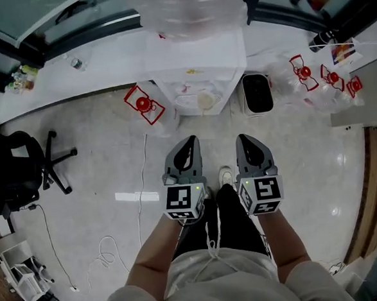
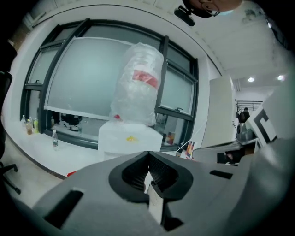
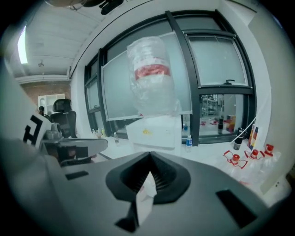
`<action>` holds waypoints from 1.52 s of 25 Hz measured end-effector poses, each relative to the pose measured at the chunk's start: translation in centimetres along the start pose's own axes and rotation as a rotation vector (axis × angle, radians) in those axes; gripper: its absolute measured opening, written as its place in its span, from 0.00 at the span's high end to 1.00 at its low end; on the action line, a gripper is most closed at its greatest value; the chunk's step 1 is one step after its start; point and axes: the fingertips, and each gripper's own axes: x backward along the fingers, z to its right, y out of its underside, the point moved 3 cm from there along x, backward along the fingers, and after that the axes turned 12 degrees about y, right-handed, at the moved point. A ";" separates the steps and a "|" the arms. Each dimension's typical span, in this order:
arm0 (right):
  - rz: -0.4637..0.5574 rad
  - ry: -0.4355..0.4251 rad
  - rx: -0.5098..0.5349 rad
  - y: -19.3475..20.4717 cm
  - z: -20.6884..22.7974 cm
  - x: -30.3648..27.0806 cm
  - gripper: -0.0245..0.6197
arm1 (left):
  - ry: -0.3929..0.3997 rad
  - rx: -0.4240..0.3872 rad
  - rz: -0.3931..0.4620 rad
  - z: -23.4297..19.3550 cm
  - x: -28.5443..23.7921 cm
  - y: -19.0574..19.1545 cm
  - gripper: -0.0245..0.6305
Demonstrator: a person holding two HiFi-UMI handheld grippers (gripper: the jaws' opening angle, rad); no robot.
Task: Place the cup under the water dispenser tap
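The white water dispenser (image 1: 199, 69) stands against the window ledge straight ahead, with a plastic-wrapped bottle (image 1: 191, 8) on top. A pale round shape (image 1: 205, 100) lies in its tap recess; it may be the cup, but I cannot tell. My left gripper (image 1: 189, 140) and right gripper (image 1: 244, 137) hover side by side in front of the dispenser, well short of it, both shut with nothing in them. In the left gripper view the jaws (image 2: 148, 154) meet below the dispenser (image 2: 131, 138). In the right gripper view the jaws (image 3: 150, 154) also meet, with the dispenser (image 3: 154, 131) beyond.
A black bin (image 1: 257, 93) stands right of the dispenser. Clear jugs with red handles (image 1: 143, 105) (image 1: 305, 74) lie on both sides. A black office chair (image 1: 22, 171) is at the left. A white cable (image 1: 140, 201) runs along the floor. The person's legs are below the grippers.
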 end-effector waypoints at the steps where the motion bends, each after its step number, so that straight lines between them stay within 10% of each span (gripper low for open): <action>1: 0.013 0.000 0.006 -1.1 -0.2 1.0 0.92 | 0.009 0.007 0.016 0.6 0.7 -1.5 0.93; 15: 0.280 -0.005 0.084 -15.1 -3.6 12.1 0.92 | 0.045 -0.143 0.263 5.1 10.9 -19.9 0.93; 38: 0.404 -0.030 0.053 -19.5 -5.7 16.2 0.92 | 0.084 -0.184 0.261 6.7 15.3 -24.1 0.93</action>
